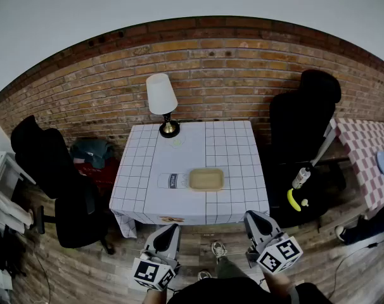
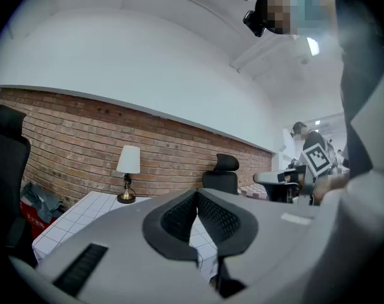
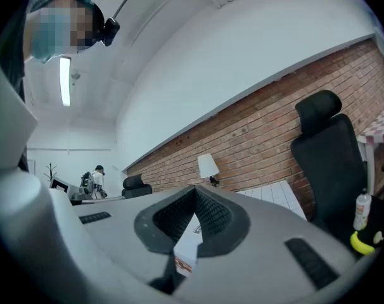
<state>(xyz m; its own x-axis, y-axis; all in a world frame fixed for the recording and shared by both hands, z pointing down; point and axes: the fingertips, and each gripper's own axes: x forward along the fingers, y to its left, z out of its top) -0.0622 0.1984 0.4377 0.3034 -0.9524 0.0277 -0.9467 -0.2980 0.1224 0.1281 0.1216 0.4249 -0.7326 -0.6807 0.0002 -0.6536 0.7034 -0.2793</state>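
Your left gripper [image 1: 173, 229] & right gripper [image 1: 251, 216]: jaws pressed together, empty, bottom of frame. Tan rectangular tray [image 1: 206, 179] & white lying bottle [image 1: 172, 181] at mid-frame untouched; all work's left.

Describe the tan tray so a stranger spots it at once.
Before the brick wall stands a white gridded table. Near its front edge sits a shallow rectangular tray, the only tan thing there, right of a lying container.
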